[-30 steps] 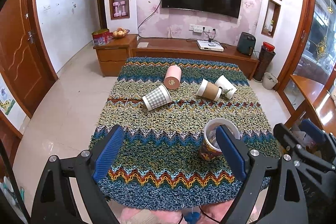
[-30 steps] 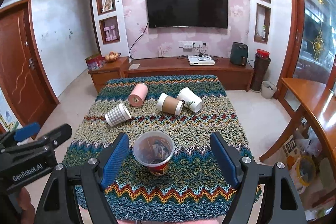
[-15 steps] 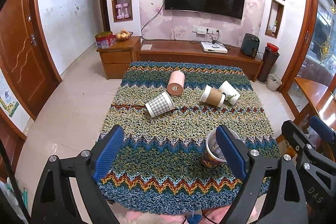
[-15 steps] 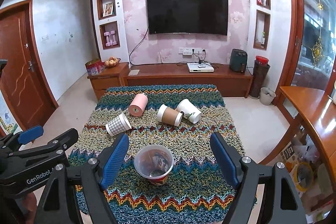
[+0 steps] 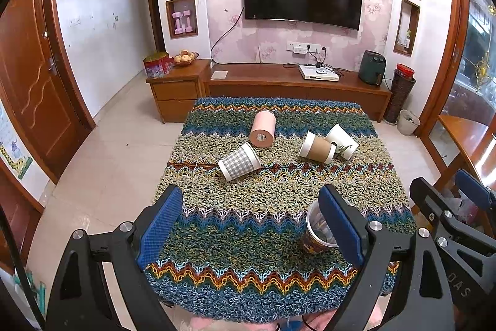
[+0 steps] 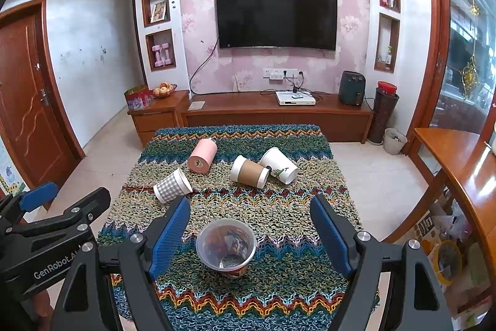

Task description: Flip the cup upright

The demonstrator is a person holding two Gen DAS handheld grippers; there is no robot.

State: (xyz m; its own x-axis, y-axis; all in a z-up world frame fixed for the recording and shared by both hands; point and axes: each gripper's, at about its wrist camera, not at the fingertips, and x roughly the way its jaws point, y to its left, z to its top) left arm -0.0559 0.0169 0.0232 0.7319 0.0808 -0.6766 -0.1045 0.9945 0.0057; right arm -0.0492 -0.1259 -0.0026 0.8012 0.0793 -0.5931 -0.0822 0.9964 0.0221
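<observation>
On the table covered by a shaggy zigzag-striped knitted cloth (image 6: 279,216), going from left to right, the left gripper (image 5: 251,222) hangs over the near left part of the table with its blue-padded jaws spread wide and nothing between them. Farther back lies a grey-and-white checked paper cup (image 6: 172,185) on its side, its mouth toward the right. Just behind and to the right of it lies a pink cylindrical tumbler (image 6: 202,159), its flat end facing the cameras. Near the front edge stands a clear plastic cup with a red printed base (image 6: 228,248), upright with its mouth up; in the right wrist view it sits between the fingers of the right gripper (image 6: 250,233), touching neither pad, and those jaws are also wide apart and hold nothing. In the left wrist view the same cup is partly hidden behind that gripper's right finger. Behind, right of centre, a white paper cup with a brown cardboard sleeve (image 6: 249,171) lies on its side, and touching it on the right is a white paper cup with a small green leaf print (image 6: 279,165), also on its side.
</observation>
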